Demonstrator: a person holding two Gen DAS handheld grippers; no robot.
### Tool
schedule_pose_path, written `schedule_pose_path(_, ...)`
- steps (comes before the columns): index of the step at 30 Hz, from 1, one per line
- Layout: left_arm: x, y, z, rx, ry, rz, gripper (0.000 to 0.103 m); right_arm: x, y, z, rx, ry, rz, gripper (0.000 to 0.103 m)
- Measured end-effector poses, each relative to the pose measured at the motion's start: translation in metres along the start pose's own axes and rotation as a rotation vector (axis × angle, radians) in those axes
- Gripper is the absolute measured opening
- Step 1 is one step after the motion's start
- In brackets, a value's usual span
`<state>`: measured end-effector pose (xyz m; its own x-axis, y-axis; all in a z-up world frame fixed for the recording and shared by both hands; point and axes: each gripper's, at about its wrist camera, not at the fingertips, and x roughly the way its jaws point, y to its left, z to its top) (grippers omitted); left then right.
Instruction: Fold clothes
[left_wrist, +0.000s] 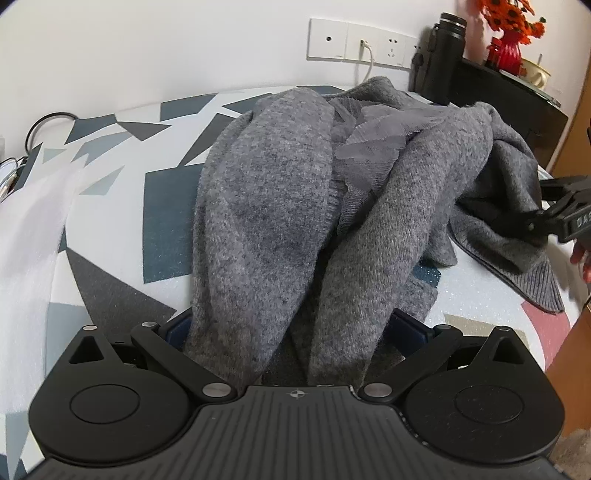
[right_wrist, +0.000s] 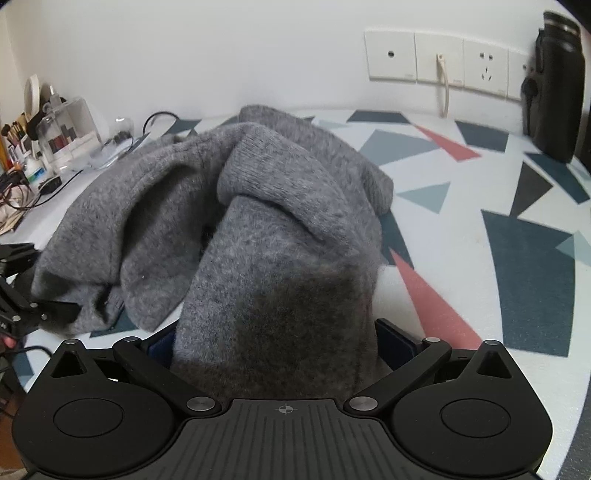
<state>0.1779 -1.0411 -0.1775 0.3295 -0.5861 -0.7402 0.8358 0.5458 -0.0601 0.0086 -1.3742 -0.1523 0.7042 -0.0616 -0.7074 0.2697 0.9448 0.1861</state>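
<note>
A grey knitted sweater (left_wrist: 266, 206) is bunched in a heap on a table covered by a cloth with geometric shapes (left_wrist: 110, 206). One thick fold is clamped between the fingers of the left gripper (left_wrist: 291, 325), and another fold is clamped by the right gripper (right_wrist: 275, 343). A grey mesh lining (left_wrist: 362, 147) is exposed among the folds. Wall sockets (right_wrist: 439, 59) and a black bottle (right_wrist: 557, 85) are seen at the far side.

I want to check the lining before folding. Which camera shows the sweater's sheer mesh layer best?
The left wrist view: the sheer mesh layer lies exposed between the knit folds of the grey sweater, near the middle of the picture. The right wrist view shows only the knit; no mesh is visible there.
</note>
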Motion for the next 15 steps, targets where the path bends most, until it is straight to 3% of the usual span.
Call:
schedule_pose_path(5, 0.0, -0.002, -0.001, -0.038, -0.012, 0.025, 0.103, 0.004, 0.009, -0.002, -0.018, -0.006, -0.048, 0.102)
schedule_pose_path(9, 0.004, -0.006, 0.007, -0.057, 0.026, 0.062, 0.103, 0.006, 0.012, -0.001, -0.017, -0.002, -0.074, 0.102)
schedule_pose_path(15, 0.006, -0.004, 0.01, -0.053, 0.053, 0.053, 0.103, 0.007, 0.013, 0.001, 0.033, -0.007, -0.102, 0.102)
